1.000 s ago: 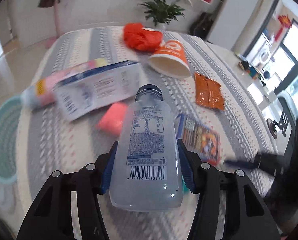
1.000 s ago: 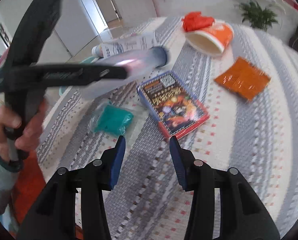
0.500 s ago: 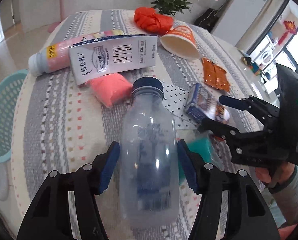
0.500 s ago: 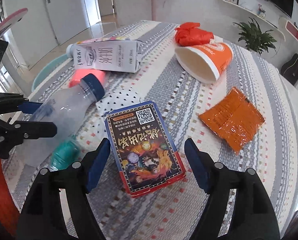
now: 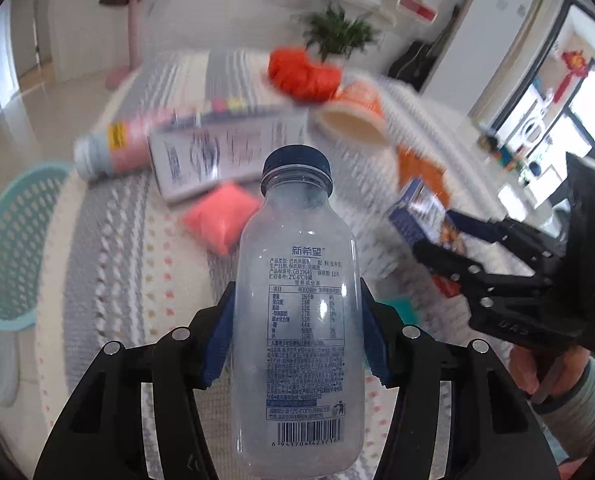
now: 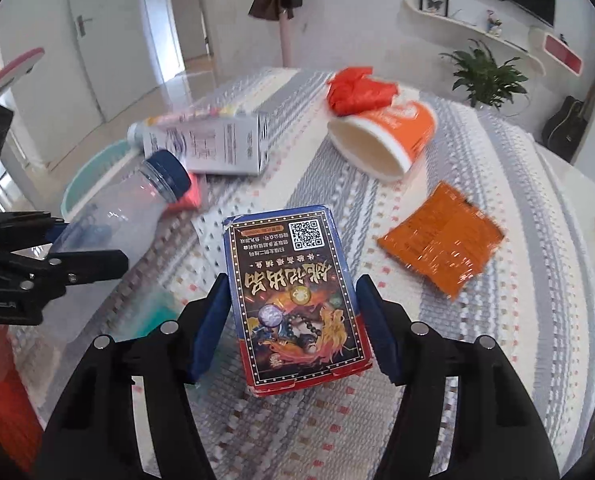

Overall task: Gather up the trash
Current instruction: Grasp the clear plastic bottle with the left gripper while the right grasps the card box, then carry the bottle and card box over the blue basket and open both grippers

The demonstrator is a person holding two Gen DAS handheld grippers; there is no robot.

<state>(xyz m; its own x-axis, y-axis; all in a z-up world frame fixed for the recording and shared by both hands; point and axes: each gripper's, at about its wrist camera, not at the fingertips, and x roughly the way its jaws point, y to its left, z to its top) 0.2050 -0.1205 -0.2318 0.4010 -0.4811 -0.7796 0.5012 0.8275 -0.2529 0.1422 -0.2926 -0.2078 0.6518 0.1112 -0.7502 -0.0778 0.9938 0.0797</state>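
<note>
While the left tongs (image 5: pixel 297 340) grip a clear bottle (image 5: pixel 297 320) above the table (image 6: pixel 497 320), right tongs (image 6: pixel 293 328) squeeze a box (image 6: pixel 297 296) lifted just over it, green basket (image 5: pixel 13 240) left, beside the table, orange cup (image 6: pixel 385 136) lying far back.

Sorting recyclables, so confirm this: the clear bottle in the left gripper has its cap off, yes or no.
No: the clear bottle, held between the left gripper's fingers, has its dark blue cap on its neck.
</note>
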